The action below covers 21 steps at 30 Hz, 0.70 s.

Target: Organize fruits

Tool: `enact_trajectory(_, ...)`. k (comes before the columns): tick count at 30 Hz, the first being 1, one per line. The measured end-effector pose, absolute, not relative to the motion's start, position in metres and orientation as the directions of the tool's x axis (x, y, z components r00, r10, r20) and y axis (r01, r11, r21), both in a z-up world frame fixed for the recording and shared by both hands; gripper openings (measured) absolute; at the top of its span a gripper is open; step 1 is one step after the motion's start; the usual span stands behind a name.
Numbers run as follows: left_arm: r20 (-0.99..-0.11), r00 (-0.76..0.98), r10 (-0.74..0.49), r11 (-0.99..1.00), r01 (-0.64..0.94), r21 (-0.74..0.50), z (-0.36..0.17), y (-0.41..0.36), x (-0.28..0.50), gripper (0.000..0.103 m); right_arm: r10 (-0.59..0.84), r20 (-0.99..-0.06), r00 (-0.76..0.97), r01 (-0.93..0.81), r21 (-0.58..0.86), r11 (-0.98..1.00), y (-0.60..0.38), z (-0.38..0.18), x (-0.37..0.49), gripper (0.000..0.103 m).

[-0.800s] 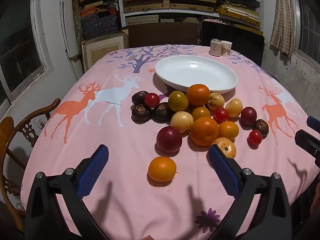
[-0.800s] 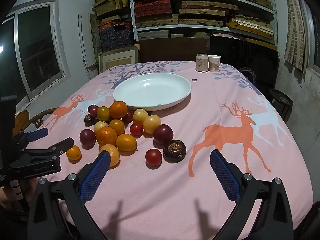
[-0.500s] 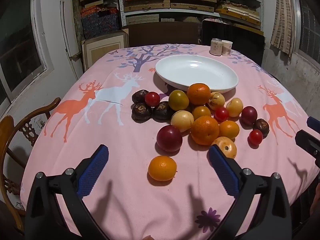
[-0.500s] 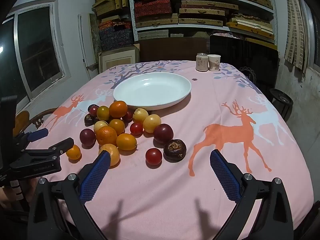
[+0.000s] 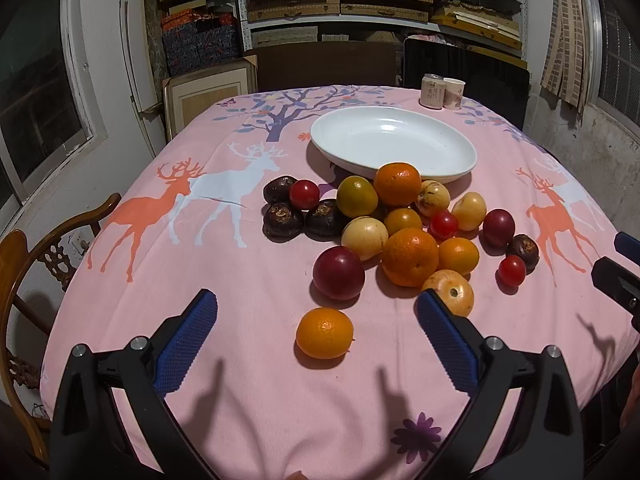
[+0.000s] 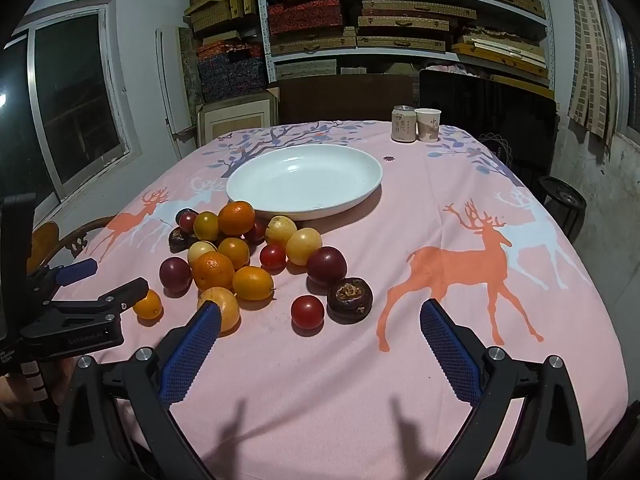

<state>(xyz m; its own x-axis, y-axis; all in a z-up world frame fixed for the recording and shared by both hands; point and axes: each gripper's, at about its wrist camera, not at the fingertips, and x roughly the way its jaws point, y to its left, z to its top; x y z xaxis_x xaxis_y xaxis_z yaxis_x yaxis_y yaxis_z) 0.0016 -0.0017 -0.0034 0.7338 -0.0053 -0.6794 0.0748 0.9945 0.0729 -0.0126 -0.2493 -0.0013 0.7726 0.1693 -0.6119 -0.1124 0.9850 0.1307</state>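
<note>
A pile of fruit lies on the pink deer-print tablecloth [image 5: 224, 280] in front of an empty white plate [image 5: 394, 142]: oranges, yellow and red plums, cherry tomatoes, dark water chestnuts. A small orange [image 5: 325, 333] lies apart, nearest my left gripper [image 5: 316, 320], which is open and empty just above the cloth. My right gripper [image 6: 320, 328] is open and empty, near a cherry tomato [image 6: 307, 311] and a dark chestnut [image 6: 350, 299]. The plate also shows in the right wrist view [image 6: 305, 178].
A can [image 6: 403, 124] and a paper cup [image 6: 428, 125] stand at the table's far edge. A wooden chair [image 5: 28, 264] is at the left side. Shelves of boxes and dark chairs stand behind the table.
</note>
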Motion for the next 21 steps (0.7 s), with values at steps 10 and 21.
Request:
enact_trajectory(10, -0.681, 0.732, -0.005, 0.995, 0.074, 0.072, -0.0037, -0.002, 0.0019, 0.098, 0.17, -0.612, 0.773, -0.113, 0.131, 0.985, -0.2492, -0.0007, -0.0127, 0.1)
enact_trajectory(21, -0.683, 0.731, -0.004, 0.995, 0.074, 0.073, -0.0048, -0.0013, 0.0011, 0.098, 0.171, -0.612, 0.772, -0.113, 0.132, 0.985, -0.2491, 0.0, -0.0123, 0.1)
